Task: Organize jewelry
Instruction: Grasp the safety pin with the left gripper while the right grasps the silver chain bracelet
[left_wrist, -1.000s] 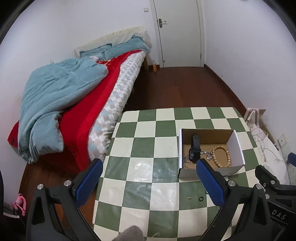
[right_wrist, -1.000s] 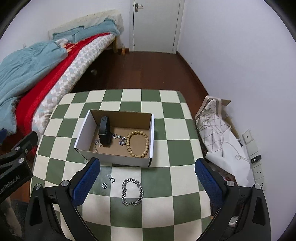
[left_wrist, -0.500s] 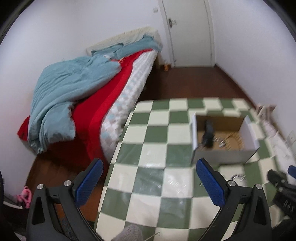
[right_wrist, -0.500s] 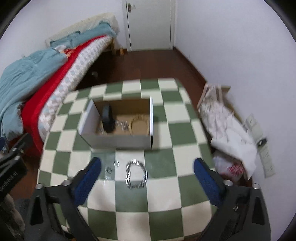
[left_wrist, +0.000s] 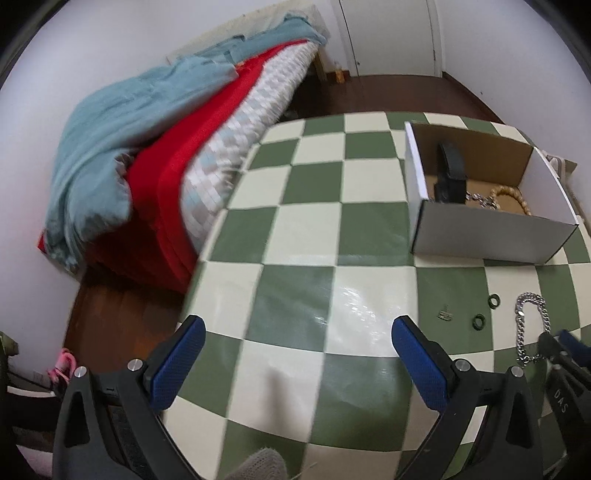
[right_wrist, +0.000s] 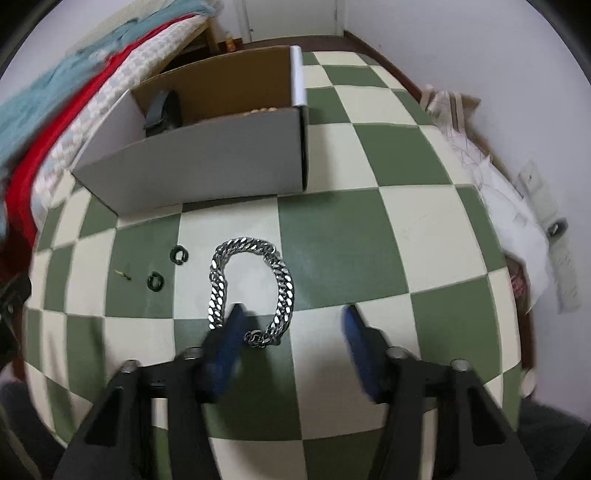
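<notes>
The box (right_wrist: 207, 155) already holds a bead bracelet (left_wrist: 517, 199) and other pieces, but the silver chain (right_wrist: 251, 280) and small rings (right_wrist: 179, 254) lie before it, the wide-open right claw (right_wrist: 291, 328) over the chain.

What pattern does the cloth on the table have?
The glossy tablecloth has a green and cream checkerboard pattern, which shows best in the right wrist view.
</notes>
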